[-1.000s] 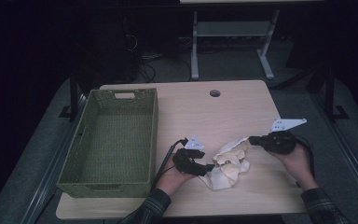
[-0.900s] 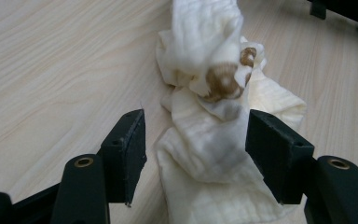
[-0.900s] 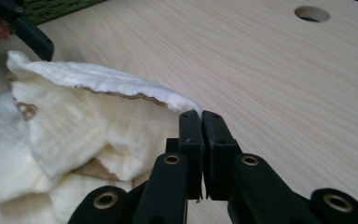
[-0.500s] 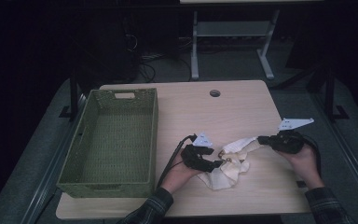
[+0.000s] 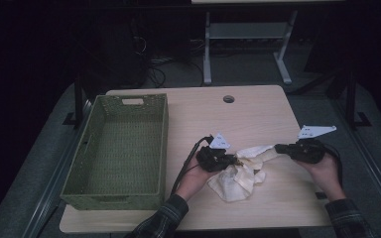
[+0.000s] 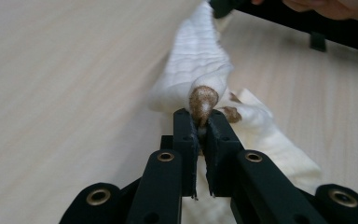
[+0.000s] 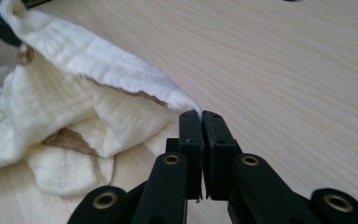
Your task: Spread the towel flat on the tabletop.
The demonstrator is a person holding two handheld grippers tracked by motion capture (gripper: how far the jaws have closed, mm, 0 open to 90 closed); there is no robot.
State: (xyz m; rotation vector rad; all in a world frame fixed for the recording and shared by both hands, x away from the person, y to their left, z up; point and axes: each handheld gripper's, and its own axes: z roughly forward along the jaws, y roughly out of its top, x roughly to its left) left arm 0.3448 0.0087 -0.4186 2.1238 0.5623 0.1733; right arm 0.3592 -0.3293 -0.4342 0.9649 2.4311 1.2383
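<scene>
A crumpled cream cloth [image 5: 238, 173] with brown trim lies on the light wood table [image 5: 198, 119], right of centre. My left gripper [image 5: 234, 160] has just been closing and now pinches a brown-edged fold of the cloth [image 6: 200, 79] between its jaws [image 6: 200, 122]. My right gripper [image 5: 278, 148] is shut on the cloth's other corner [image 7: 121, 70], with the fabric edge caught at the jaw tips [image 7: 200, 116]. The cloth stretches between the two grippers, lifted a little off the table, and the rest hangs in a heap below.
A green woven basket [image 5: 151, 106] stands open on the table's left half, beside my left forearm. A round cable hole [image 5: 228, 98] sits near the far edge. Bare wood lies beyond the cloth. A metal stand [image 5: 207, 54] is on the floor behind.
My left gripper moved right and up onto the cloth and closed on a brown-edged fold. The right gripper kept its grip and barely shifted. The cloth edge now runs taut between them.
</scene>
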